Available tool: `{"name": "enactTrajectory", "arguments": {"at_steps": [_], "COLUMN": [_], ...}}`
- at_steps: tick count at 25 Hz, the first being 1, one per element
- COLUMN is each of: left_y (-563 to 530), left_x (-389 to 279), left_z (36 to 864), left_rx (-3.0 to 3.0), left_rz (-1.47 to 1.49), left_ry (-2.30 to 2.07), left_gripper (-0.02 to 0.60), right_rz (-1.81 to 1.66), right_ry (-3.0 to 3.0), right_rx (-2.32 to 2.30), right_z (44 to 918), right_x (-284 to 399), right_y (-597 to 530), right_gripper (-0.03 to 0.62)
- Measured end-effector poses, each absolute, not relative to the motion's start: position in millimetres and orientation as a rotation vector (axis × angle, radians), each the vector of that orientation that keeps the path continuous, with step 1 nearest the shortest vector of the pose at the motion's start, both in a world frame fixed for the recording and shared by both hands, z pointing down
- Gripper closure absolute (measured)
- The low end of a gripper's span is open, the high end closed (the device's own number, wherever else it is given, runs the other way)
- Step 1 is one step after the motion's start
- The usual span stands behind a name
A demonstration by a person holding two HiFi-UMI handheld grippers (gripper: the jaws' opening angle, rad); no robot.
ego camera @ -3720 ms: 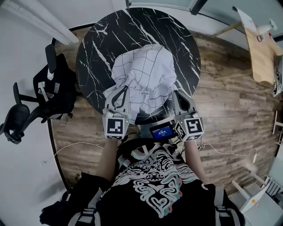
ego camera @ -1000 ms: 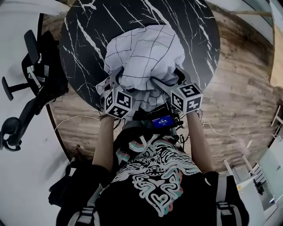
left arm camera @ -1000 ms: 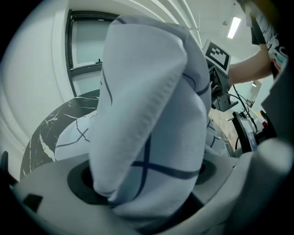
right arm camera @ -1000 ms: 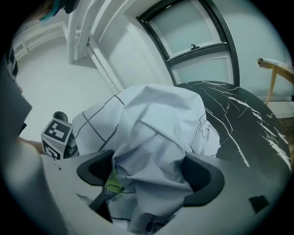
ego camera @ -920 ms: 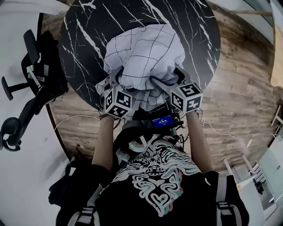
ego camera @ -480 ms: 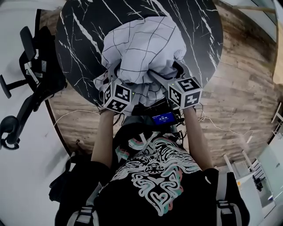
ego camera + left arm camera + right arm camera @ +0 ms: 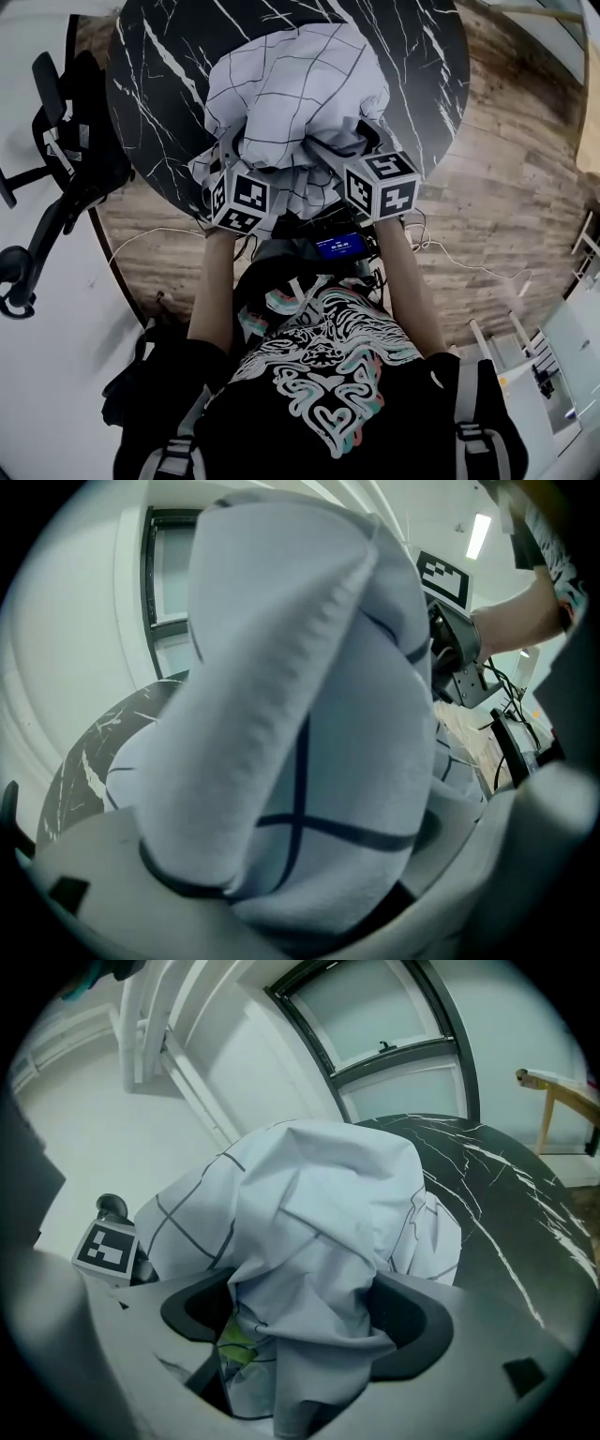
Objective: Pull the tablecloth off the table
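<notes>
Count: two grippers, one tablecloth (image 7: 291, 84), one round black marble table (image 7: 159, 84). Left gripper (image 7: 232, 155), at the table's near edge, is clamped on a bunched tablecloth fold. Right gripper (image 7: 323, 153), at the same edge, grips another fold. Its cube shows square markers only.

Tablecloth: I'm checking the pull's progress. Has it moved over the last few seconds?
Yes, slightly: the tablecloth has slid closer to the near edge of the table.

Even indoor light, strong fisheye curvature, dark vignetted corners, blurred close cloth
</notes>
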State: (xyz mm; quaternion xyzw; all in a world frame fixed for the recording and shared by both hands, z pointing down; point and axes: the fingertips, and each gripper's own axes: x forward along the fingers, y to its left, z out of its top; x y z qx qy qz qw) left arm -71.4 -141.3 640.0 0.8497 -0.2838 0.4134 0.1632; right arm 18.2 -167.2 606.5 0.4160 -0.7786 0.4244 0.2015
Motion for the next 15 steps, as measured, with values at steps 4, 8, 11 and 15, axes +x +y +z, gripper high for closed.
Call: {"name": "enactTrajectory", "arguments": {"at_steps": [4,8,11,15], "left_y": [-138.8,-138.7,-137.8,-137.1], "left_x": [-69.7,-67.6,-67.1,-66.8], "left_z": [638.3,633.8,631.7,630.9], "left_rx": [2.445,2.481,2.498,2.496], "left_rz": [1.162,1.159,1.160,1.165], "left_ry": [-0.806,-0.795,-0.798,-0.811], "left_gripper": [0.121,0.168,0.215,0.244], "right_rz": [1.209,1.202,1.210,1.214], "right_ry": [-2.184,-2.214,-2.227,-2.228], "right_rx": [1.161,1.184,1.188,1.173], "right_z": [603.9,600.6,600.8,601.5], "right_x": [16.1,12.4,11.3,10.3], "right_y": [-165.5,-167.0,-167.6,-167.1], "right_gripper": [0.211,0.288,0.336,0.368]}}
